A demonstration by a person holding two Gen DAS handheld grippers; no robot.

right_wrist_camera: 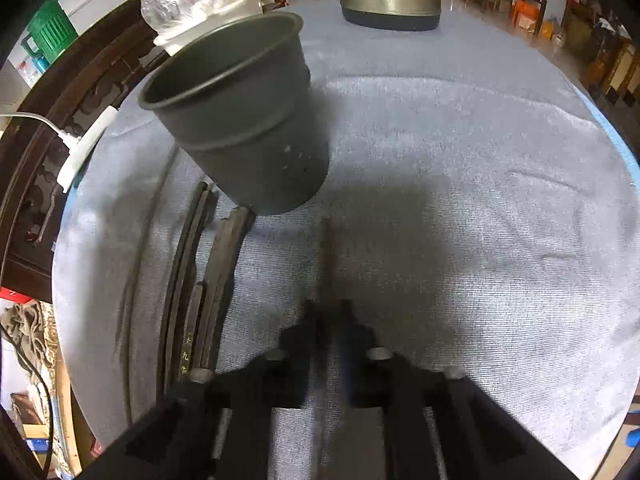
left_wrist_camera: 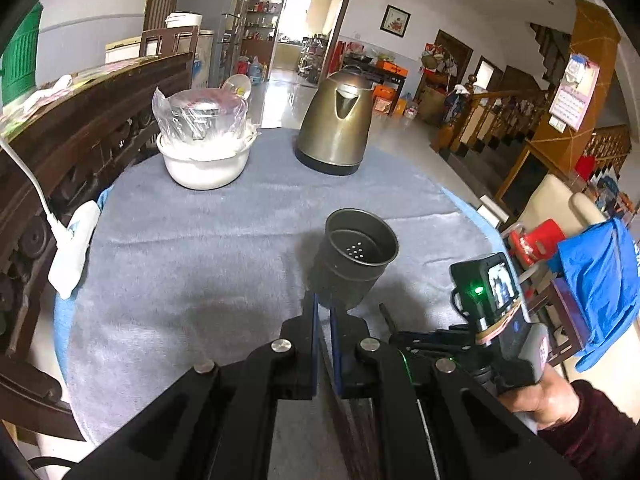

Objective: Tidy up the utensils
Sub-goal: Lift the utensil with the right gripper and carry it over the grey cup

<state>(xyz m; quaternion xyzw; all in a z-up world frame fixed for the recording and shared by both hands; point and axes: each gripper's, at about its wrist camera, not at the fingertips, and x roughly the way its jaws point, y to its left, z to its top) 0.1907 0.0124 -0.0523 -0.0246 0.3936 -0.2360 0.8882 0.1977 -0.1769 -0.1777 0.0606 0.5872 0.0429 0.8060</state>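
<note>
One dark holder cup (left_wrist_camera: pixel 354 258) stands on the grey cloth (left_wrist_camera: pixel 192 232), nothing inside (drain holes in its floor). Several chopsticks (right_wrist_camera: pixel 224 264) lie beside it. Left gripper (left_wrist_camera: pixel 324 312) is nearly closed, holding nothing; right gripper (right_wrist_camera: pixel 329 312) pinches a single chopstick (right_wrist_camera: pixel 329 256).

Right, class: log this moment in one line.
right gripper: shut on chopstick | left gripper: near-shut, empty, by holder | spare chopsticks: on cloth
</note>
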